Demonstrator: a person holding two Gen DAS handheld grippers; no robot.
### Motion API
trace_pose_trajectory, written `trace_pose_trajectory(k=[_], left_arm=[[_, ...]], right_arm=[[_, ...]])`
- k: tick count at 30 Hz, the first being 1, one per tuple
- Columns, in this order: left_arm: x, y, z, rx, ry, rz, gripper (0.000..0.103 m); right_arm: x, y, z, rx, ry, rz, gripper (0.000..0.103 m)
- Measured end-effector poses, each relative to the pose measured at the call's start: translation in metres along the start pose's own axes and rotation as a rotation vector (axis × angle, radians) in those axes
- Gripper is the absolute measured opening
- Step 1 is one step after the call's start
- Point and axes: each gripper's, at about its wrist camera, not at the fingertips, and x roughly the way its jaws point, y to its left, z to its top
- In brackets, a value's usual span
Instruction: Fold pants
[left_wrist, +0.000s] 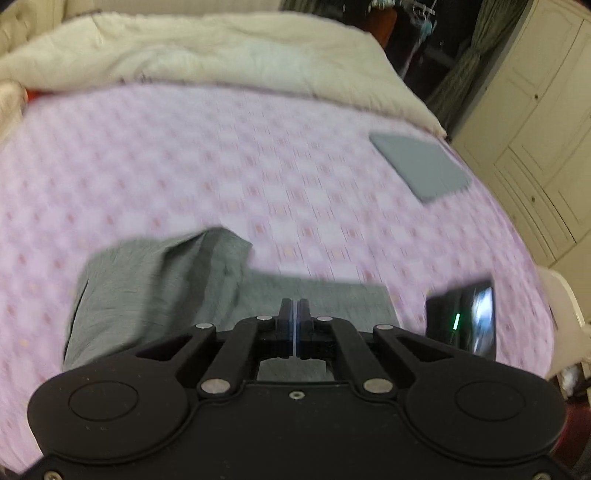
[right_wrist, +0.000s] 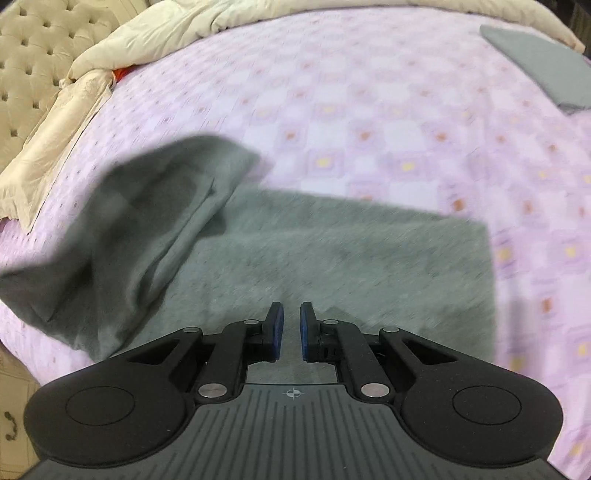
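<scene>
The soft grey cloth pants (right_wrist: 332, 251) look light and floppy; grab the bunched end. Left tongs (left_wrist: 294, 308) are pressed together, empty. Right tongs (right_wrist: 291, 325) stand slightly apart, empty.

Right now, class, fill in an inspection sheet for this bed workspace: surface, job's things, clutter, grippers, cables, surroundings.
Surface: lilac checked bedsheet, blurred.
Job's things: grey-green fabric pants, partly folded, one end bunched at left.
Clutter: flat grey folded cloth at far right; black device with green light near the edge.
Grippers: left gripper shut, empty; right gripper slightly open, nothing between the pads.
Cables: nothing seen.
Surroundings: cream quilt, tufted beige headboard, cream wardrobe doors.
</scene>
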Motion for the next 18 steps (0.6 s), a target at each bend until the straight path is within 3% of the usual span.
trace_pose_trajectory(k=[4, 7, 9, 13, 18], left_arm=[[0.002, -0.006, -0.024, 0.043, 0.052, 0.058, 0.01], [0.0, 0.005, -0.039, 0.064, 0.058, 0.157, 0.014], [0.004, 0.016, -0.05, 0.107, 0.062, 0.267, 0.015], [0.022, 0.026, -0.075, 0.318, 0.096, 0.411, 0.032], [0.042, 0.029, -0.109, 0.598, 0.179, 0.416, 0.039]], right_arm=[[0.0, -0.007, 0.016, 0.006, -0.024, 0.025, 0.01], [0.004, -0.007, 0.03, 0.01, -0.033, 0.083, 0.011], [0.009, -0.001, 0.038, 0.014, -0.023, 0.112, 0.011], [0.023, 0.01, 0.054, 0.027, -0.003, 0.137, 0.011], [0.032, 0.023, 0.059, 0.054, 0.019, 0.124, 0.011]])
